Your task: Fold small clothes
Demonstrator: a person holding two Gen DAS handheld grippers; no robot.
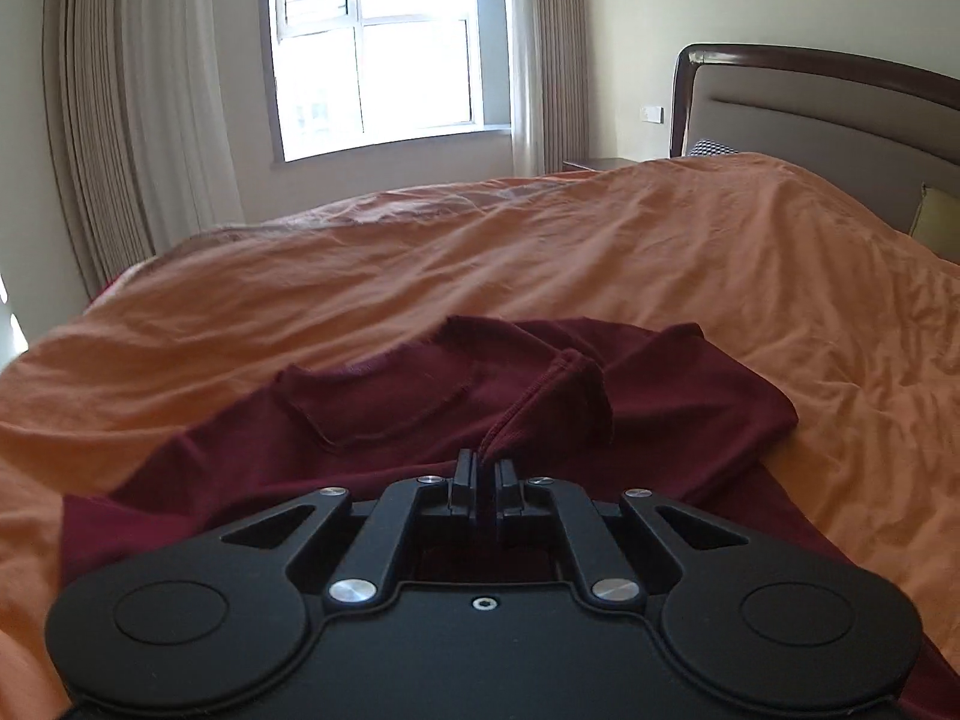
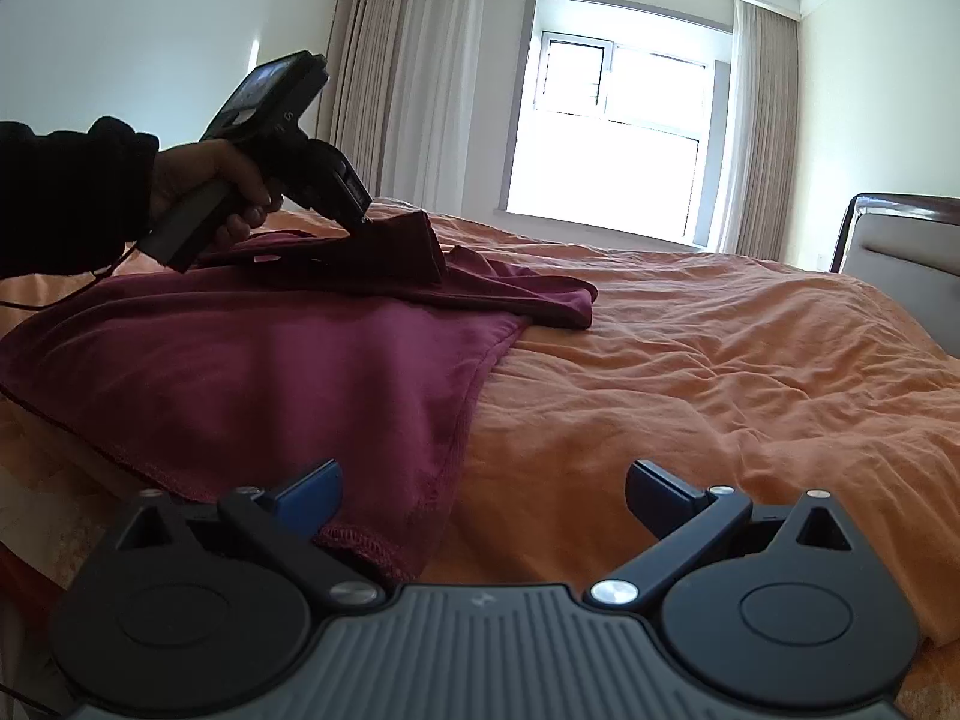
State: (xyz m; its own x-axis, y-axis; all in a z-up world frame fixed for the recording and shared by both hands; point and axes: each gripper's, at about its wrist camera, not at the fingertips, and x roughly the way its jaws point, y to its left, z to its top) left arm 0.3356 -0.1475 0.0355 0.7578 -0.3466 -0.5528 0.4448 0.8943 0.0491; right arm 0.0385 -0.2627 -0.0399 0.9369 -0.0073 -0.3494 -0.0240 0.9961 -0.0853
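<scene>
One maroon shirt [image 1: 660,408]; left gripper [image 1: 483,468] fingers pinching it; right gripper [image 2: 483,492] fingers apart

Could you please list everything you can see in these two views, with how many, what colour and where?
Garment: one, dark red, spread on the near side of the bed, one hemmed edge lifted.
Bed cover: one, orange, wrinkled, across the whole bed.
Headboard: one, dark wood frame with grey padding, at the right end of the bed.
Window: one, bright, in the far wall.
Curtains: beige, on both sides of the window.
Sleeve: one, black, above the person's left hand.
Left gripper: black, shut on the garment's lifted edge.
Right gripper: black with blue fingers, open, at the garment's near corner.
</scene>
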